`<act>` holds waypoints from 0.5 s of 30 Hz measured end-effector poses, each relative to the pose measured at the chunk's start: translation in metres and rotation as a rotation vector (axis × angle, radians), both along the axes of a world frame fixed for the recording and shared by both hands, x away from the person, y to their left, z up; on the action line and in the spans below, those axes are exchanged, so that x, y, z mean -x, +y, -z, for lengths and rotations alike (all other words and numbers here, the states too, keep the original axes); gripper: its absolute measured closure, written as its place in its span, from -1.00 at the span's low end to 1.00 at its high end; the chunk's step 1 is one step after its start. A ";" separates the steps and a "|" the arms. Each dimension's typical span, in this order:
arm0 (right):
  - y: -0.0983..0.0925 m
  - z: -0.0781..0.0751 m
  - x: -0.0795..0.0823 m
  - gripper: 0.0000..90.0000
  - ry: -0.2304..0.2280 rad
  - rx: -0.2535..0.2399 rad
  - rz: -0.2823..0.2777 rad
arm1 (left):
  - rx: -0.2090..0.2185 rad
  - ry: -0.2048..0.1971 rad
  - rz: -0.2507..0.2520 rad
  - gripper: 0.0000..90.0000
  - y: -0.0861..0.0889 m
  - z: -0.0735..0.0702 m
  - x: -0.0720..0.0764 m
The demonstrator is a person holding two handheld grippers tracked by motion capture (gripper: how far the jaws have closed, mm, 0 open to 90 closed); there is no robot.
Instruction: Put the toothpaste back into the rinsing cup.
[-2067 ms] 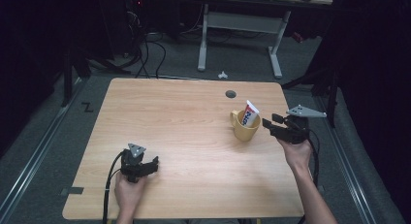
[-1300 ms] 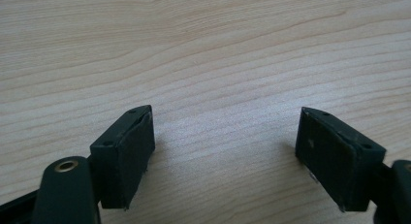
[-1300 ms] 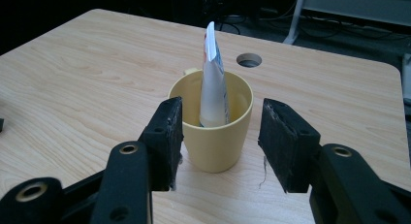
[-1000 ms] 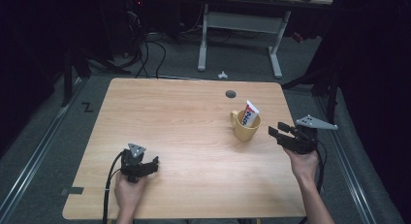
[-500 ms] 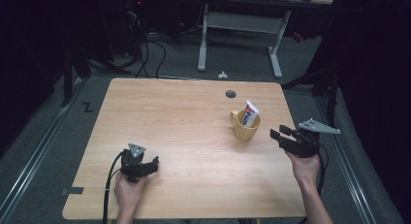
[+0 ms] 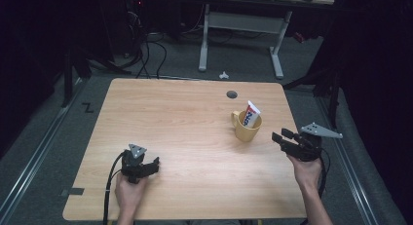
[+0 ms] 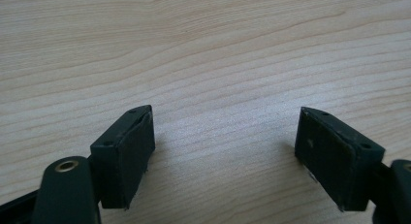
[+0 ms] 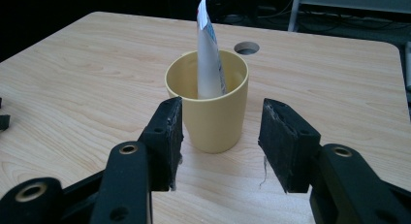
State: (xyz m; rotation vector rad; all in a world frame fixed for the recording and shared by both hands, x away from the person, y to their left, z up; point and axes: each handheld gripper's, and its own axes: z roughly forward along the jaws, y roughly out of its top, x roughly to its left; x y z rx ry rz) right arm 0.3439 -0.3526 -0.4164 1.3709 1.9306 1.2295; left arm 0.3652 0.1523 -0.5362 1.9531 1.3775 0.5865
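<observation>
2 grippers are in your hands over the table point(image 6: 185, 113). Your right gripper point(image 6: 281, 139) sits near the table's right edge, its jaws pointing left toward the mug point(image 6: 246, 127), just beside it but not touching. In the right gripper view the right gripper point(image 8: 220, 141) has its 2 jaws parted with nothing between the pads; the mug point(image 8: 208, 107) stands upright a little beyond the tips, framed by the gap. The pads are clear of its wall.

The mug is yellow, on the right half of the table, in front of the round hole point(image 6: 232, 94) in the top. Its handle points left in the high view. 1 tube point(image 6: 251, 114) stands in it, leaning against the rim with its flat crimped end up; in the right gripper view the tube point(image 8: 208, 54) rises well above the rim.

Your left gripper point(image 6: 148, 165) rests low at the near left of the table, well apart from the mug. In the left gripper view the left gripper point(image 7: 225, 151) has its jaws spread wide over bare wood, holding nothing.
</observation>
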 end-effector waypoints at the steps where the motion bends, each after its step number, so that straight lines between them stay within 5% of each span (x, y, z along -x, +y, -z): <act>1: 0.000 0.000 0.000 0.13 -0.002 0.001 0.000 | 0.000 0.000 0.000 -0.50 0.000 0.000 0.000; 15: -0.003 0.011 0.004 0.13 0.012 -0.006 0.010 | 0.000 0.000 0.000 -0.50 0.000 0.000 0.000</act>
